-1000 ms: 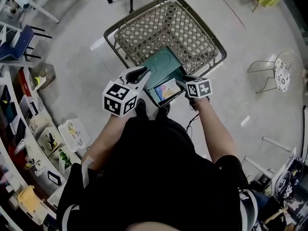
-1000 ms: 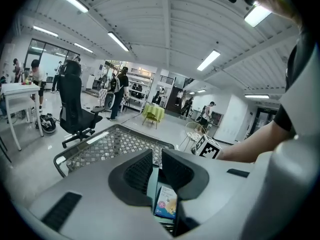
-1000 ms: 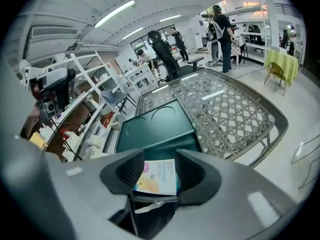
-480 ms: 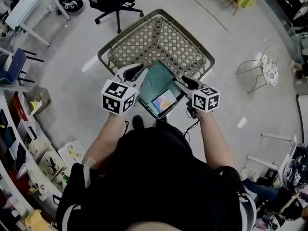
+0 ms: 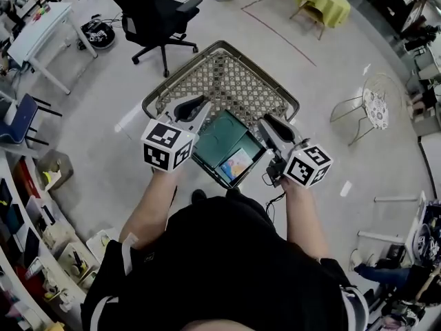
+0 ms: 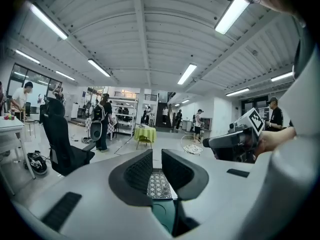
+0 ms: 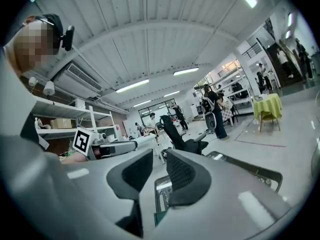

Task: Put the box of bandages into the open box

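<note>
Head view: the box of bandages (image 5: 236, 164) lies in the open box (image 5: 219, 135), its print too small to read. The left gripper (image 5: 196, 107) has its jaws slightly apart and empty. The right gripper (image 5: 270, 126) has just been closing its jaws on nothing, and a gap remains.

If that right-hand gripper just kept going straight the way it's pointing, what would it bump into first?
Probably the black office chair, after the right gripper passes above the wire-mesh table; depth is hard to judge. Its jaws have just been closing, with nothing between them.

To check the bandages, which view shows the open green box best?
Head view: the open green box is almost whole from above, bandage box inside. Both gripper views show only a green sliver beneath their jaws.
</note>
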{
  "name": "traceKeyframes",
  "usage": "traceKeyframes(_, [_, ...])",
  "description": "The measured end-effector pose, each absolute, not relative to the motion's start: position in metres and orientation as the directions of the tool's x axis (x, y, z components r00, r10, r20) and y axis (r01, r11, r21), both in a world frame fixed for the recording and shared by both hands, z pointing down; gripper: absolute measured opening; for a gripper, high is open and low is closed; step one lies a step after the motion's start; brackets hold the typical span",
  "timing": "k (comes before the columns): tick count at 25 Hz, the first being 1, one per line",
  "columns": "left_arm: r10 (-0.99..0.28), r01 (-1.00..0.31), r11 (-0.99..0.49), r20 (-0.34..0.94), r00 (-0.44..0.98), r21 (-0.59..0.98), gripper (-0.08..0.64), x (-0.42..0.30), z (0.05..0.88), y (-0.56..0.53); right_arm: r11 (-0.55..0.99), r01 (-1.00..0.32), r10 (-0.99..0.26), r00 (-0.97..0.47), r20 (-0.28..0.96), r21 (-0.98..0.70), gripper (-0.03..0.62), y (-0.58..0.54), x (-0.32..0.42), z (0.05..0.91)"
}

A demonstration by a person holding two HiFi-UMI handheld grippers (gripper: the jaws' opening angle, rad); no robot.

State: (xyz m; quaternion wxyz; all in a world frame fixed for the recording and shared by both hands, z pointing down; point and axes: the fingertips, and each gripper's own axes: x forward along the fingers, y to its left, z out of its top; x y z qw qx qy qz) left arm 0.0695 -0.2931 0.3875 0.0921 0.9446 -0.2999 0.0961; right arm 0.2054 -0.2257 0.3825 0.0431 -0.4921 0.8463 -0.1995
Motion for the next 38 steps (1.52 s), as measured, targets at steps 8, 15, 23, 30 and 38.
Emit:
traceKeyframes(8, [-0.575,-0.592,-0.804,0.185,0.797,0.053,0.060,0.064,0.338,-0.286,0.529,-0.772,-0.841,-0.533,-0.093,-0.354,0.011,-0.204,0.213,0.296])
traceKeyframes(15, [-0.628,-0.642,-0.765,0.163,0.761,0.047,0.060,0.070,0.329,-0.269,0.520,-0.823,-0.853,-0.514,-0.092,-0.229,0.009,-0.179,0.234,0.283])
traceKeyframes(23, [-0.673,-0.686,-0.726,0.152,0.723,0.047,0.022,0.071,0.333,-0.254,0.513,-0.827,-0.856,-0.513,-0.068,-0.228,0.008,-0.163,0.251,0.300])
traceKeyframes(30, [-0.671,-0.688,-0.724,0.176,0.720,0.054,0.008,0.081,0.342,-0.245,0.495,-0.831,-0.865,-0.499,-0.053,-0.254,0.008,-0.153,0.266,0.312])
traceKeyframes(38, [-0.664,-0.684,-0.726,0.188,0.723,0.066,0.008,0.088,0.349,-0.240,0.484,-0.833,-0.870,-0.490,-0.048,-0.268,0.008,-0.147,0.275,0.319])
